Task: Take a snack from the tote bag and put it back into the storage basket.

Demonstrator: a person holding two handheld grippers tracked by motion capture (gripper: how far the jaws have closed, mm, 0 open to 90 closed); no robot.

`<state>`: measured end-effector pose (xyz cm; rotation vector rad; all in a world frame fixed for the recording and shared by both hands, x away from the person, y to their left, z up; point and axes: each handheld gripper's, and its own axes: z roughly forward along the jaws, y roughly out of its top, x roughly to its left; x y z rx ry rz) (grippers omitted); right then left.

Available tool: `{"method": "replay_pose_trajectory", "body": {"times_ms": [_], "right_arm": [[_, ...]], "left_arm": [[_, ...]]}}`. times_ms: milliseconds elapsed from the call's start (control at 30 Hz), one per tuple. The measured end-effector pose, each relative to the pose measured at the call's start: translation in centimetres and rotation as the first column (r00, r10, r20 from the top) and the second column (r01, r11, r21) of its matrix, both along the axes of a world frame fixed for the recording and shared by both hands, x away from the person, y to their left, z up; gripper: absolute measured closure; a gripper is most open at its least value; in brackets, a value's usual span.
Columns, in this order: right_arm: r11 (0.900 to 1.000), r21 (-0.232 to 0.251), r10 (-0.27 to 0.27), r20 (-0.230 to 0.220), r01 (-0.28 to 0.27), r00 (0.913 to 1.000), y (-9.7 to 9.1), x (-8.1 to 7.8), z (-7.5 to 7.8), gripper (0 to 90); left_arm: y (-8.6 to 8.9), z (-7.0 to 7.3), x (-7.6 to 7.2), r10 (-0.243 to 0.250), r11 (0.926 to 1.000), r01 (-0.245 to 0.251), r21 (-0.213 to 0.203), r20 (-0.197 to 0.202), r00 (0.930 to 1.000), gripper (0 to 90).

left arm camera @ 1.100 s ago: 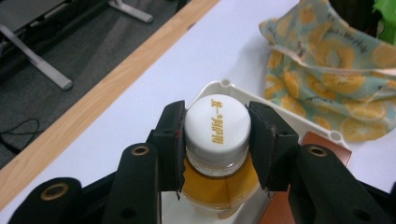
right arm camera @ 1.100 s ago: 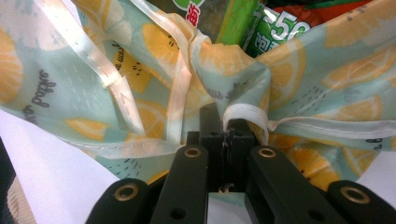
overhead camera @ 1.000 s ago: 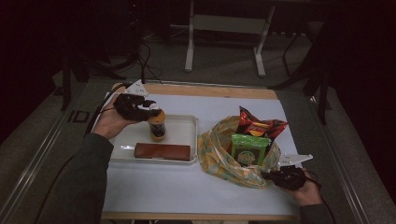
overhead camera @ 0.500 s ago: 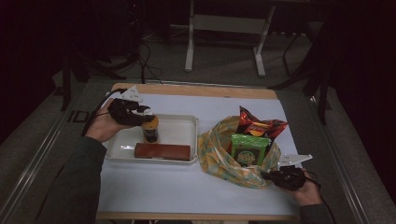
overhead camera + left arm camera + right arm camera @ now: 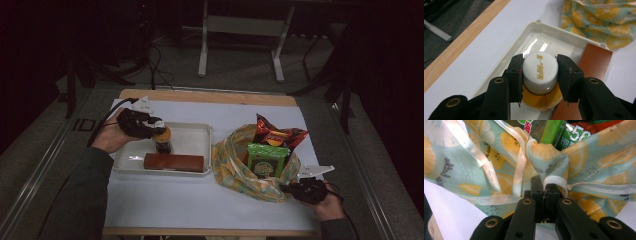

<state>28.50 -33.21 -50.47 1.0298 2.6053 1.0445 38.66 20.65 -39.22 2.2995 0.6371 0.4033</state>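
Note:
A small bottle [image 5: 162, 143] of amber liquid with a white cap [image 5: 539, 67] stands upright in the white tray [image 5: 192, 126]. My left gripper [image 5: 539, 61] is shut on that cap, one jaw on each side of it. I cannot tell whether the bottle's base touches the tray floor. A long brown box [image 5: 175, 161] lies along the tray's near side, right beside the bottle. At the right, my right gripper [image 5: 545, 188] is shut on the rim of the lemon-print cloth bag [image 5: 232, 167], near its white drawstring. A red snack bag [image 5: 276, 134] and a green packet [image 5: 265, 159] stick out of the bag.
A white sheet [image 5: 200, 200] covers the table, with a wooden edge [image 5: 210, 96] at the far side. A metal stand [image 5: 240, 30] is on the floor beyond the table. The cloth bag [image 5: 599, 17] lies just past the tray's right end.
My left gripper and the bottle have shifted slightly toward the tray's near side. The right gripper and the bag have stayed put.

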Motion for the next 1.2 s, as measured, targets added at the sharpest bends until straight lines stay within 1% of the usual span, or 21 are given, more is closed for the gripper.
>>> {"method": "replay_pose_trajectory", "body": {"times_ms": [100,267,333,367,467,533,567,633,667,700,833,867,933,967,1000,1067,1200], "right_arm": [[1.0000,-0.001,-0.001,0.001,0.001,1.0000,0.0,0.0,0.0,88.9],[1.0000,-0.002,0.000,0.001,0.000,1.0000,0.0,0.0,0.0,88.9],[1.0000,-0.001,0.000,0.000,0.000,1.0000,0.0,0.0,0.0,88.9],[1.0000,-0.001,0.001,0.001,-0.001,1.0000,0.0,0.0,0.0,88.9],[1.0000,-0.001,0.001,0.000,-0.001,1.0000,0.0,0.0,0.0,88.9],[1.0000,0.000,0.000,0.000,0.000,1.0000,0.0,0.0,0.0,88.9],[1.0000,0.000,0.002,0.002,-0.002,1.0000,0.0,0.0,0.0,88.9],[1.0000,0.001,0.002,0.001,-0.002,1.0000,0.0,0.0,0.0,88.9],[1.0000,0.001,0.002,0.001,-0.002,1.0000,0.0,0.0,0.0,88.9],[1.0000,-0.001,0.001,0.000,-0.001,1.0000,0.0,0.0,0.0,88.9],[1.0000,0.000,0.000,-0.002,0.000,1.0000,0.0,0.0,0.0,88.9],[1.0000,-0.001,0.000,-0.003,0.000,1.0000,0.1,0.0,0.0,88.8],[1.0000,-0.001,0.000,-0.003,0.000,1.0000,0.1,0.0,0.0,88.8],[1.0000,0.000,0.001,-0.002,-0.001,1.0000,0.1,-0.1,0.0,88.8],[1.0000,0.000,0.000,-0.003,0.000,1.0000,0.1,-0.1,0.0,88.8],[1.0000,-0.001,0.001,-0.002,-0.001,1.0000,0.0,-0.1,0.0,88.8],[1.0000,0.001,0.002,-0.003,-0.002,1.0000,0.0,-0.1,0.0,88.9]], "left_arm": [[0.0,-0.2,-0.1,0.031,0.9994,-0.031,-0.015,0.003,0.9995,57.8],[-0.3,-0.3,-0.4,0.073,0.9971,-0.073,-0.022,0.010,0.9973,56.5],[-0.5,-0.3,-0.6,0.098,0.9949,-0.097,-0.025,0.008,0.9952,54.0],[-0.6,-0.2,-0.7,0.110,0.9937,-0.110,-0.022,0.015,0.9938,52.8],[-0.8,-0.3,-1.0,0.162,0.9860,-0.161,-0.042,0.029,0.9863,50.9],[-0.8,-0.5,-1.3,0.211,0.9754,-0.208,-0.073,0.032,0.9770,49.8],[-0.7,-0.7,-1.4,0.232,0.9700,-0.229,-0.082,0.035,0.9720,48.5],[-0.6,-1.1,-1.8,0.271,0.9569,-0.266,-0.117,0.032,0.9620,47.4],[-0.6,-1.1,-1.8,0.271,0.9569,-0.266,-0.117,0.032,0.9620,47.4],[-0.6,-1.4,-2.2,0.313,0.9416,-0.305,-0.142,0.035,0.9492,47.4],[-1.0,-1.6,-2.9,0.368,0.9212,-0.355,-0.159,0.054,0.9284,49.6],[-1.1,-1.6,-3.0,0.381,0.9161,-0.368,-0.159,0.057,0.9229,51.1],[-1.4,-1.7,-3.3,0.398,0.9088,-0.385,-0.162,0.062,0.9152,56.9],[-1.5,-1.7,-3.3,0.403,0.9083,-0.389,-0.153,0.069,0.9127,57.2],[-1.6,-1.6,-3.4,0.402,0.9093,-0.389,-0.148,0.071,0.9128,57.5],[-1.6,-1.6,-3.4,0.380,0.9204,-0.369,-0.130,0.081,0.9213,57.7],[-1.1,-1.4,-3.3,0.332,0.9395,-0.322,-0.116,0.077,0.9401,57.9]]}}
